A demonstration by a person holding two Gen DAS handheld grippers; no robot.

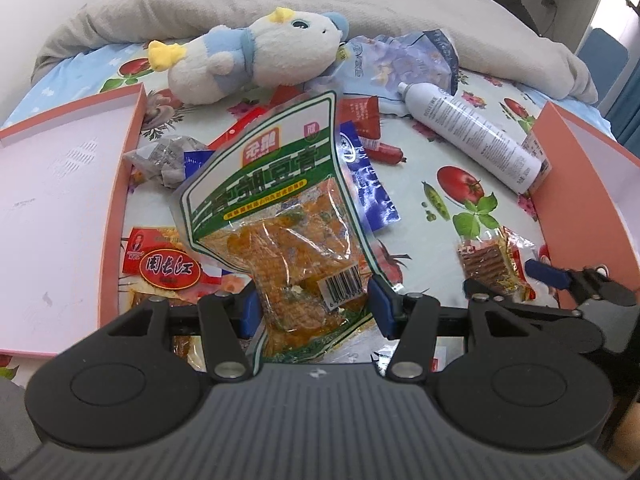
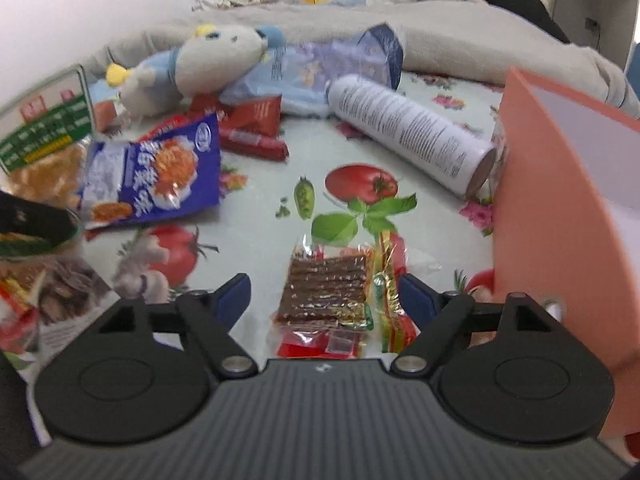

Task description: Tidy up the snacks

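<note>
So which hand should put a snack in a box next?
Probably left: the left gripper seems to hold the green packet beside the pink tray. The right gripper is open, empty.

Bare cloth (image 2: 256, 184) lies open between the blue packet (image 2: 160, 168) and spray can (image 2: 408, 132); pink box wall (image 2: 548, 216) blocks the right

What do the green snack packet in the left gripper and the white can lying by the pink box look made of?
Green snack packet: thin glossy plastic film, with a clear window, creases and glare. White can: probably painted metal, a rigid smooth cylinder with a matte printed surface.
</note>
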